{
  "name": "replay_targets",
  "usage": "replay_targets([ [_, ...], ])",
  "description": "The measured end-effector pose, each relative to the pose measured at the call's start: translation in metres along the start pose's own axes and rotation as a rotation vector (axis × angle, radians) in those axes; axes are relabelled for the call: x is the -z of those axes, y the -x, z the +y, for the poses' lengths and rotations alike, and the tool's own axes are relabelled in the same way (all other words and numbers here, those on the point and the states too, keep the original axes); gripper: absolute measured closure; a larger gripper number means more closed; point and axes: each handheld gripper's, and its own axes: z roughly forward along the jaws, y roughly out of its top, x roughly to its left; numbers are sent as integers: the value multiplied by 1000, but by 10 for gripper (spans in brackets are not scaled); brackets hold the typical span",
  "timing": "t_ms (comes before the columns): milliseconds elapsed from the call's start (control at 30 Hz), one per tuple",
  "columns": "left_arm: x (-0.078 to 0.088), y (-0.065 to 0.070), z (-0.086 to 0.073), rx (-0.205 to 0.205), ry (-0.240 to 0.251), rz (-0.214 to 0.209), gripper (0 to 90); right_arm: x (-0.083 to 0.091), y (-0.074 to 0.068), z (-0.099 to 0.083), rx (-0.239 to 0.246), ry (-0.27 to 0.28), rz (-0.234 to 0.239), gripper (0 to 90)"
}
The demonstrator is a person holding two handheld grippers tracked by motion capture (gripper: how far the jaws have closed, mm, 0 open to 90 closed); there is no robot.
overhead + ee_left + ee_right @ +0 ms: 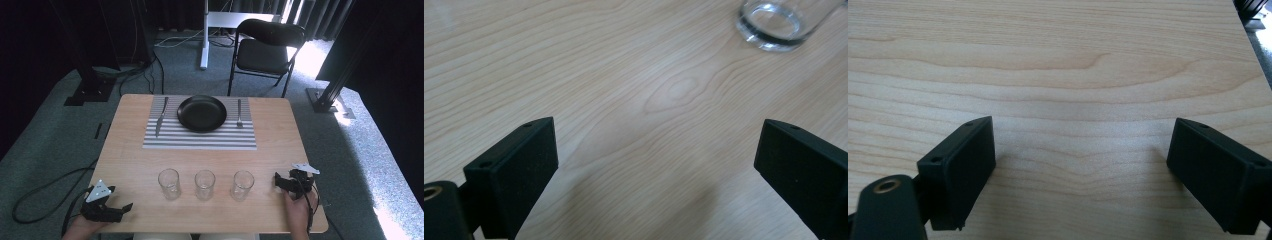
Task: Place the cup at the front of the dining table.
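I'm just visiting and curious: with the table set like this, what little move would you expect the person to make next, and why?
Probably the right gripper slides toward the nearest glass. Both grippers are open and hold nothing, the left gripper resting at the table's near edge. Three empty glasses stand in a row, away from the plate on its striped mat. That's only a guess.

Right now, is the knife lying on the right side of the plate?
No, the knife lies left of the black plate on the striped mat; the fork is on the right.

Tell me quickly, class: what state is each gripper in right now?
Left gripper: open, jaws wide apart, holding nothing.
Right gripper: open, jaws wide apart, holding nothing.
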Motion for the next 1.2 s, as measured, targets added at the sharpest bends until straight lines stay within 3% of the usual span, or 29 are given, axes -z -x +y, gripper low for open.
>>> replay_targets([
  [467,-9,20,15,-46,21,-42,42,0,0,0,-1,0,0,115],
  [600,-11,24,18,-50,25,-80,42,0,0,0,0,0,0,114],
  [867,-13,30,24,-59,46,-118,43,0,0,0,-1,0,0,114],
  [1200,-17,42,36,-89,70,-143,43,0,0,0,0,0,0,115],
])
